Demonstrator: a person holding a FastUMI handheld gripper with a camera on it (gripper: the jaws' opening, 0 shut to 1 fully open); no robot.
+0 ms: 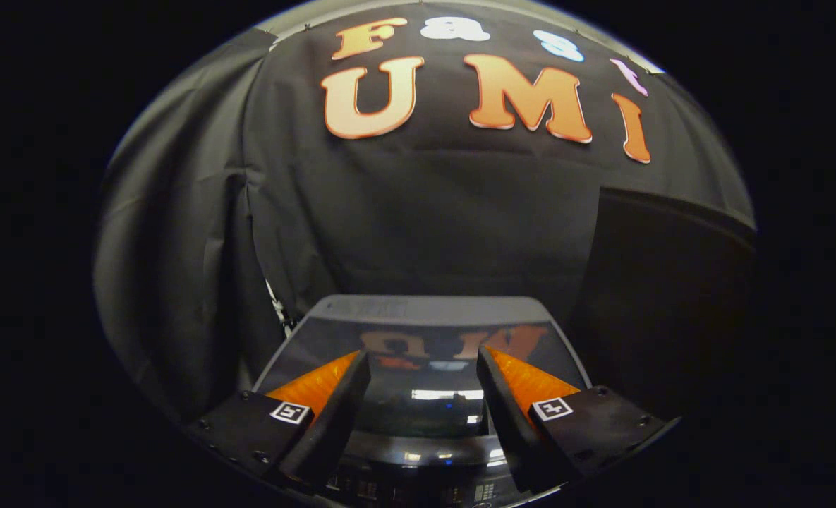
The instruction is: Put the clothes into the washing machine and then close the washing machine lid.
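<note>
The tool point(423, 384) is open. Its two fingers point(333, 416) stand wide apart and hold nothing. There is only air between them.

Just under and ahead of the fingers is the dark grey washing machine with a shiny glass lid point(428, 353). The lid lies flat and shut on top of the machine. It is so shiny that it works like a mirror, and the wall behind shows in it upside down. The back edge of the lid is a plain grey strip, and the black cloth wall point(425, 226) hangs close behind it. At the front edge, low between the fingers, is a row of small buttons and lights point(418, 490). This looks like the control panel, though it is too small and dark to read.

I can see no clothes here. They may be inside the machine under the shut lid, but the glass is too dark and shiny to tell.

The tool hangs over the middle of the lid, with one finger near each side. It looks like it let go so the lid can rest on its own. With the lid down, the job looks done or nearly done. The safe thing now is to keep the fingers off the glass.
</note>
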